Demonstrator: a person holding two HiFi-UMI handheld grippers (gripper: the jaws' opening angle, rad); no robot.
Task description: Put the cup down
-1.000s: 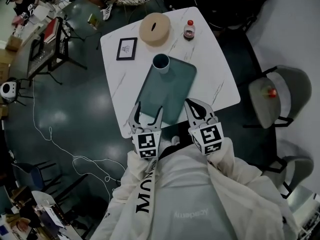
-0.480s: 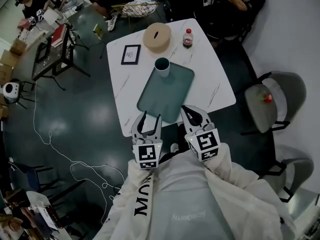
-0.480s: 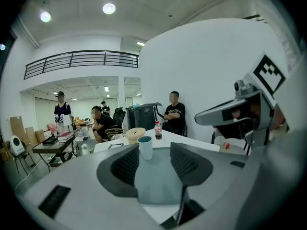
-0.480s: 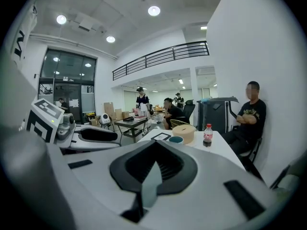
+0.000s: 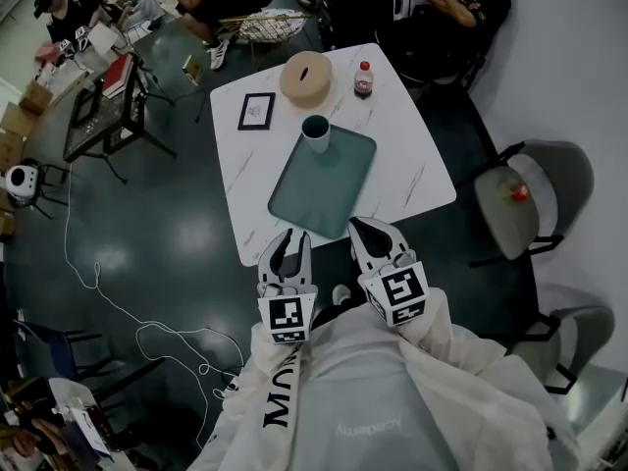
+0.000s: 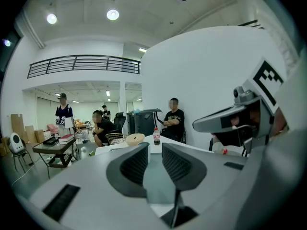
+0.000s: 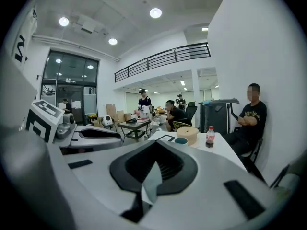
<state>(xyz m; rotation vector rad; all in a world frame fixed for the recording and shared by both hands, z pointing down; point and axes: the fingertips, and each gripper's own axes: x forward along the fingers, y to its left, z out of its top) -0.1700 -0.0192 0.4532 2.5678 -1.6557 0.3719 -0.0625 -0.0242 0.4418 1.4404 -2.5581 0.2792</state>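
The cup [image 5: 316, 132] stands upright at the far corner of the tray [image 5: 329, 183] on the white table [image 5: 412, 165].

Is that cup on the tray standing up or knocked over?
Upright: the teal-rimmed cup stands on the teal rectangular tray, round mouth facing up.

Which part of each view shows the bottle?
Head view: bottle in the upper middle, near the far edge of the table.
Left gripper view: bottle at the centre of the picture.
Right gripper view: bottle right of centre.
Shared landmark: the round box stands just left of the bottle in all three views.
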